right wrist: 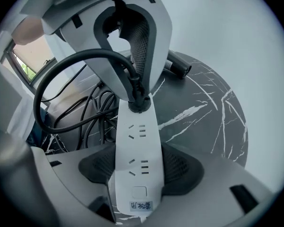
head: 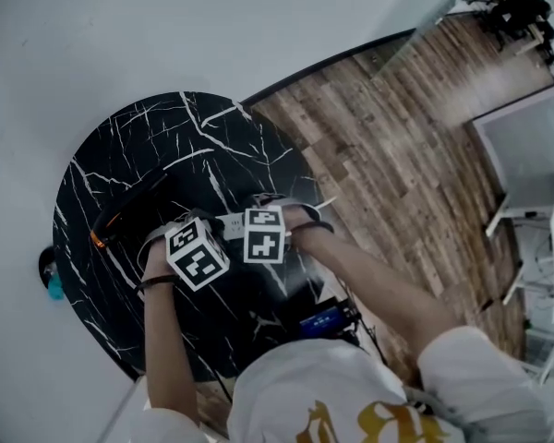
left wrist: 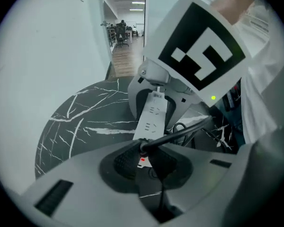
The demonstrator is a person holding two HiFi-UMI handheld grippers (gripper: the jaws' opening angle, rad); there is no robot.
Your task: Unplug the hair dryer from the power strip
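Round black marble table (head: 194, 141) lies open toward its far edge. Left gripper (left wrist: 143, 161) pinches the black plug (right wrist: 138, 101); right gripper (right wrist: 138, 171) clamps the white power strip (right wrist: 137, 141).

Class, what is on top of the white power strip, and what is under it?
On top: a black plug in its far socket, pinched by the left tool. Under the power strip: the marble table; any contact is hidden.

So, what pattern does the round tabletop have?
The round tabletop is black with white marble veining; head view shows it best.
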